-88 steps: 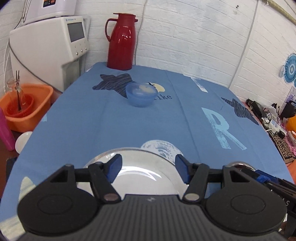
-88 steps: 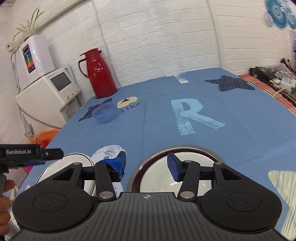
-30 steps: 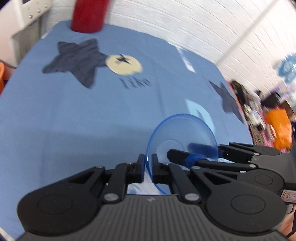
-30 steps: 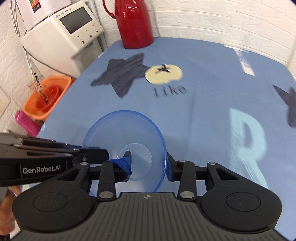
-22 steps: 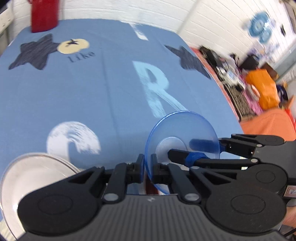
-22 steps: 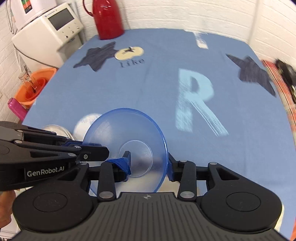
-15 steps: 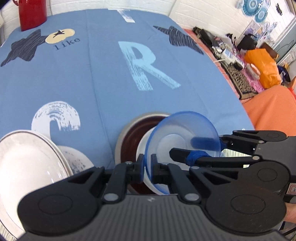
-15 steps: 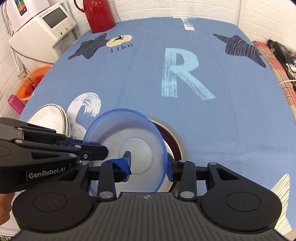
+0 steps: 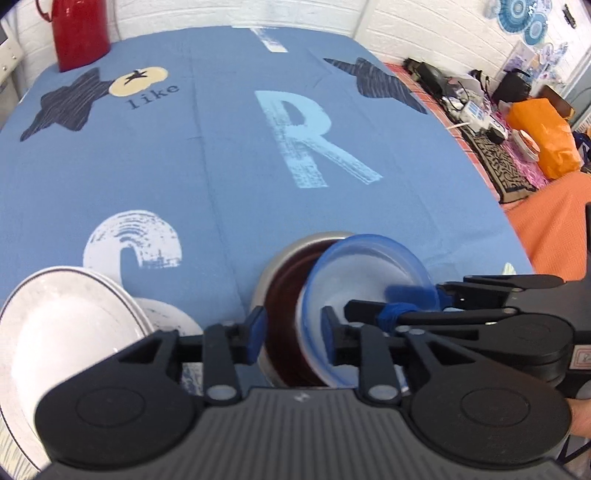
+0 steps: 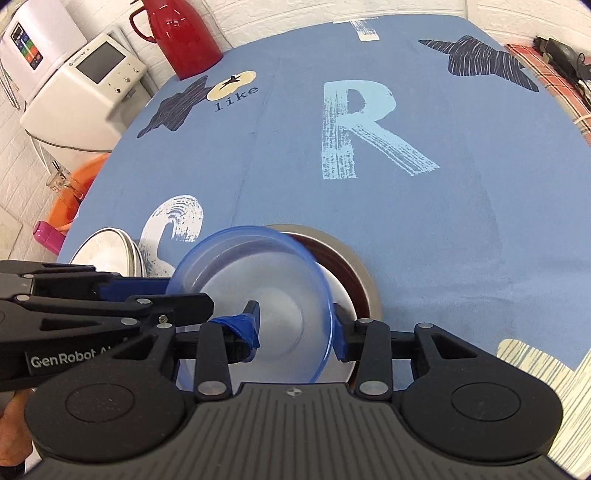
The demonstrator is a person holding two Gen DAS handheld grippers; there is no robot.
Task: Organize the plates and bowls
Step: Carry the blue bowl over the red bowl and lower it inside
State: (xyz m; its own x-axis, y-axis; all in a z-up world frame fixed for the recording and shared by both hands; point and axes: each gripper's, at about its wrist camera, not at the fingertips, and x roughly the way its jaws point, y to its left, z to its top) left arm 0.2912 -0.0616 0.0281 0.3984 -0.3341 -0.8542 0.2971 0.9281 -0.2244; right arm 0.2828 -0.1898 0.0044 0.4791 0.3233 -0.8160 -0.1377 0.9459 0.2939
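Left wrist view: the left gripper (image 9: 291, 334) has its jaws parted, the left finger beside the brown plate (image 9: 280, 295), the right finger against the outside of the blue bowl (image 9: 365, 280). The bowl, clear blue plastic, sits tilted over the brown plate, which has a grey rim and lies on the blue tablecloth (image 9: 221, 147). The right gripper (image 9: 406, 302) reaches in from the right, one taped finger inside the bowl, the other outside; whether it pinches the wall cannot be told here. A white plate (image 9: 62, 332) lies at lower left. A red jug (image 9: 79, 33) stands at the far edge.

Right wrist view: the right gripper (image 10: 295, 332) is spread wide, the bowl's (image 10: 255, 295) wall touching the right finger, the left finger inside and clear of the wall. The left gripper (image 10: 147, 291) straddles the bowl's left rim. The brown plate (image 10: 347, 266) is beneath. The white plate (image 10: 107, 247) lies left; a white appliance (image 10: 85, 88) and the red jug (image 10: 184, 37) stand beyond.
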